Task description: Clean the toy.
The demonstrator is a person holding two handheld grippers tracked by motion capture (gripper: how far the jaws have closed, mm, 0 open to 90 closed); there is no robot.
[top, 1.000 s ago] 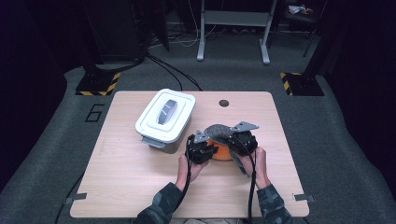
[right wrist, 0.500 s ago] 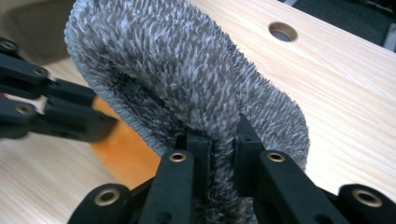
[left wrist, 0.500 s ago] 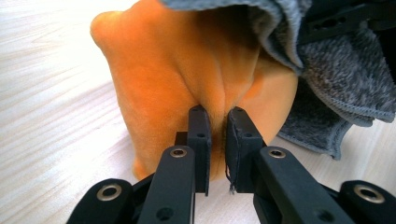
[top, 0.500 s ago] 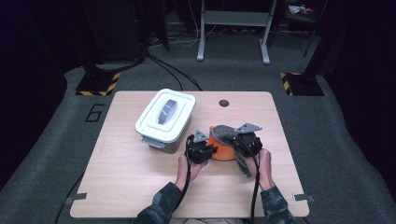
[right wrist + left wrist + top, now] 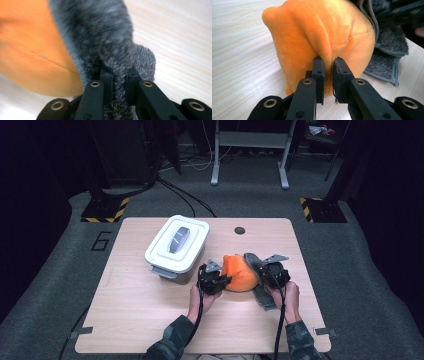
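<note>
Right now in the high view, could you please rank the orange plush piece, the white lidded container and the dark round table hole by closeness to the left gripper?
1. orange plush piece: pinched by the left gripper, immediately at its right.
2. white lidded container: just behind, to its left.
3. dark round table hole: farthest, near the far edge.

On the table (image 5: 125,320), the lower left of the frame is open wood, free for a hand to pass. At upper centre the white lidded box (image 5: 176,245) blocks the way. Just right of it, the orange plush (image 5: 239,272) and grey fabric (image 5: 261,292) fill the middle right.
</note>
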